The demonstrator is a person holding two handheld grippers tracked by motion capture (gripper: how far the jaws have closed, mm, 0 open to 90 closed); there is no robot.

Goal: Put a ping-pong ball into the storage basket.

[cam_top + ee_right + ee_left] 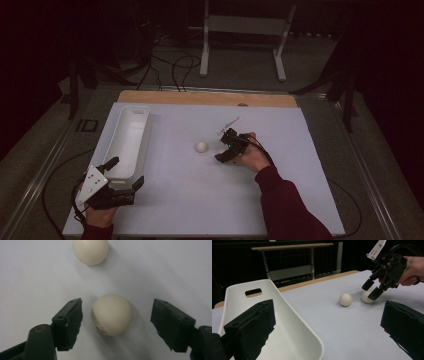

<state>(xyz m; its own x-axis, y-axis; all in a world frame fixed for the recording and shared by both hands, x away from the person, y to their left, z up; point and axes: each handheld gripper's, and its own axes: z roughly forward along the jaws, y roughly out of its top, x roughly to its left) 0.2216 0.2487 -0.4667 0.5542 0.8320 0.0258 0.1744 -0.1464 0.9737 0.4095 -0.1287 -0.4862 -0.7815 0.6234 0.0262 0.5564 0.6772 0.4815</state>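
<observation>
Smooth, hard and perfectly round, the near ball (111,314) is the sort of thing that squirts away under a bad pinch, and that is my main worry. My right gripper (116,325) straddles it on the white tabletop (200,200), jaws spread, a clear gap on the right side and the left pad almost at the shell; neither presses yet as far as I can see. If one pad arrives first, I judge the ball will roll off, quite possibly into the second ball (90,251) lying just beyond it, and send both skittering across that slick, matte sheet. A grip below the ball's widest line could also pop it upward.

It looks like a table-tennis ball: cream, faintly glossy, with small reddish print near its lower edge. The jaw pads are black foam-like blocks with ragged edges, soft enough to give a little.

My left gripper (324,325) hangs open, holding nothing, beside the near end of the white plastic bin (294,322), a long glossy trough with rounded corners and a slotted handle. It sits well apart from the balls, at the table's left.
</observation>
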